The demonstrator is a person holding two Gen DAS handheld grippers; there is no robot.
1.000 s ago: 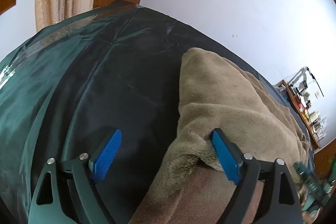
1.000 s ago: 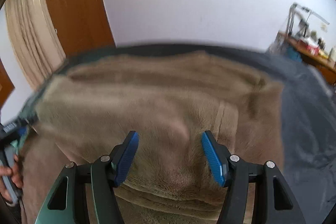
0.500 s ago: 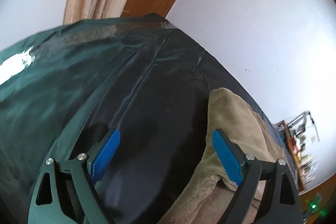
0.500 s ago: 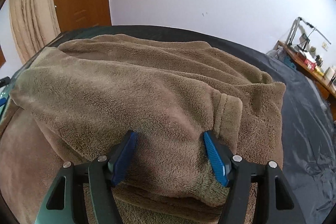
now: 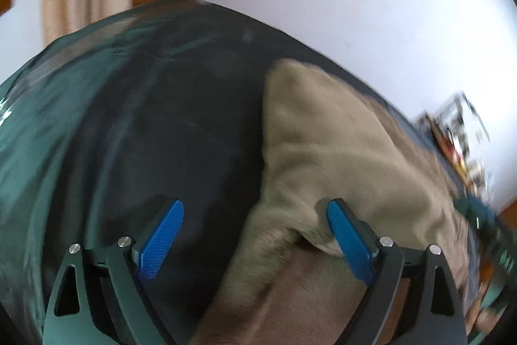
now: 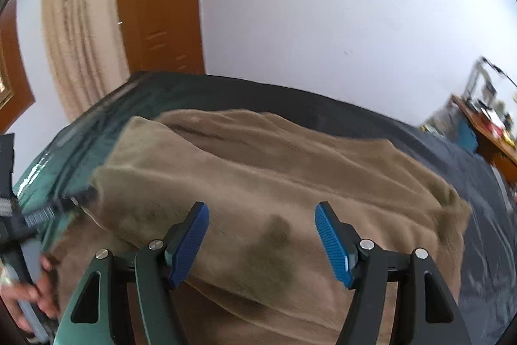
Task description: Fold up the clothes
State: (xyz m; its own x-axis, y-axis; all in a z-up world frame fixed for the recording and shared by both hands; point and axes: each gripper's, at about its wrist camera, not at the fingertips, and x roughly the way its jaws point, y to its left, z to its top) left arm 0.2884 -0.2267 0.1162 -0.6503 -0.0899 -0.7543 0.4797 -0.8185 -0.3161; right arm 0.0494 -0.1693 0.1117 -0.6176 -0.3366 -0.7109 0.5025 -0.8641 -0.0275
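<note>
A brown fleece garment (image 6: 274, 170) lies partly folded on a dark green-black sheet (image 5: 145, 118); it also shows in the left wrist view (image 5: 323, 151). My left gripper (image 5: 255, 235) is open and empty at the garment's left edge, its right finger (image 5: 349, 241) against the folded fleece, its left finger over bare sheet. My right gripper (image 6: 261, 241) is open and empty, hovering just above the middle of the garment. The left gripper and the hand holding it (image 6: 35, 286) show at the left edge of the right wrist view.
A white wall, a brown wooden door (image 6: 158, 5) and a beige curtain (image 6: 80, 21) stand behind the bed. A cluttered desk (image 6: 491, 122) stands at the far right. Dark sheet (image 6: 484, 248) lies to the right of the garment.
Both views swung and blurred. The right gripper rose and tilted up from the fleece, so more wall shows. The left gripper shifted back toward the garment's edge. Both stayed open.
</note>
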